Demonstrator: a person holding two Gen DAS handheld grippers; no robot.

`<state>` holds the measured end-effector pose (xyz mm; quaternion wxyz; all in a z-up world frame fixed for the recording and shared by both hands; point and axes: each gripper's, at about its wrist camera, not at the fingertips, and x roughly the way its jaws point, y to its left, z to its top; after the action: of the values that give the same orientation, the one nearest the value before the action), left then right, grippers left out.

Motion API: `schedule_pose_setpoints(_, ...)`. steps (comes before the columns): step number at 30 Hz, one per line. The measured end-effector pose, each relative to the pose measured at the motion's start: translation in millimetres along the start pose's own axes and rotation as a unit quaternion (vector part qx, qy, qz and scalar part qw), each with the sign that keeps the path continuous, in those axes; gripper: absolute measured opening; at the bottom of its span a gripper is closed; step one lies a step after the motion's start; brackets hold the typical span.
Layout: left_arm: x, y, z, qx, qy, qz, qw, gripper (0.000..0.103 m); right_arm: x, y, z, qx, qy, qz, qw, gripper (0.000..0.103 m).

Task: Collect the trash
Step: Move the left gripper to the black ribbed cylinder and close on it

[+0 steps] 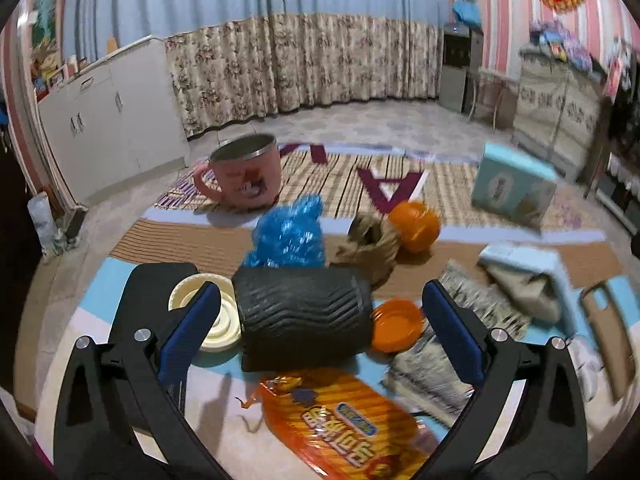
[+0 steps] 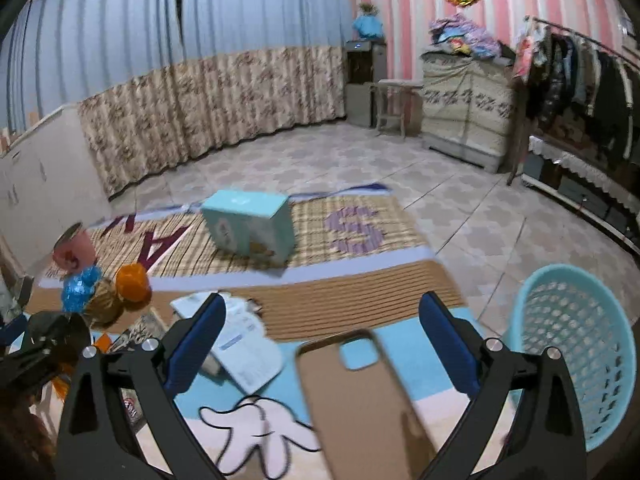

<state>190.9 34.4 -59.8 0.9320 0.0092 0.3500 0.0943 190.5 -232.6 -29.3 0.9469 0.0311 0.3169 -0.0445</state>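
My left gripper (image 1: 320, 316) is open over a floor mat, with a black ribbed cylinder (image 1: 304, 316) lying between its blue pads. An orange snack wrapper (image 1: 340, 424) lies just below it, an orange lid (image 1: 396, 324) and a cream lid (image 1: 212, 316) beside it. A blue crumpled bag (image 1: 290, 236), a brown paper wad (image 1: 370, 244) and an orange ball (image 1: 414, 224) lie beyond. My right gripper (image 2: 320, 340) is open above a brown phone case (image 2: 360, 408). A light blue mesh basket (image 2: 576, 352) stands at its right.
A pink mug (image 1: 244, 174) and a light blue box (image 1: 512, 184) stand on the far mat; the box (image 2: 250, 224) also shows in the right wrist view. A pale open box with cloth (image 1: 528, 280) and white papers (image 2: 244, 344) lie on the mat. Cabinets and curtains line the walls.
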Motion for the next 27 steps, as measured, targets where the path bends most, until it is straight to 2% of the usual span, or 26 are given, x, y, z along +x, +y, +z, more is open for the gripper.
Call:
schedule_pose_setpoints(2, 7, 2, -3, -0.001, 0.007, 0.005, 1.0000, 0.097, 8, 10, -7, -0.027, 0.007, -0.017, 0.999, 0.095)
schedule_pose_setpoints(5, 17, 13, -2, -0.020, 0.018, 0.005, 0.9996, 0.097, 12, 15, -11, -0.040, 0.015, -0.016, 0.999, 0.095)
schedule_pose_setpoints(9, 26, 20, -2, -0.045, 0.037, -0.014, 0.9982, 0.096, 17, 18, -14, -0.052, 0.018, -0.015, 0.998, 0.095)
schedule_pose_setpoints(13, 34, 19, -5, -0.037, 0.050, -0.015, 0.9979, 0.084, 21, 14, -17, -0.050, 0.027, -0.014, 0.998, 0.095)
schedule_pose_setpoints(19, 28, 14, -2, -0.017, 0.036, -0.021, 0.9990, 0.068, 24, 6, -19, -0.038, 0.032, -0.004, 0.999, 0.095)
schedule_pose_setpoints(27, 10, 17, 7, -0.018, 0.010, -0.024, 0.9995, 0.068, 30, 25, -27, -0.063, 0.038, 0.013, 0.997, 0.095)
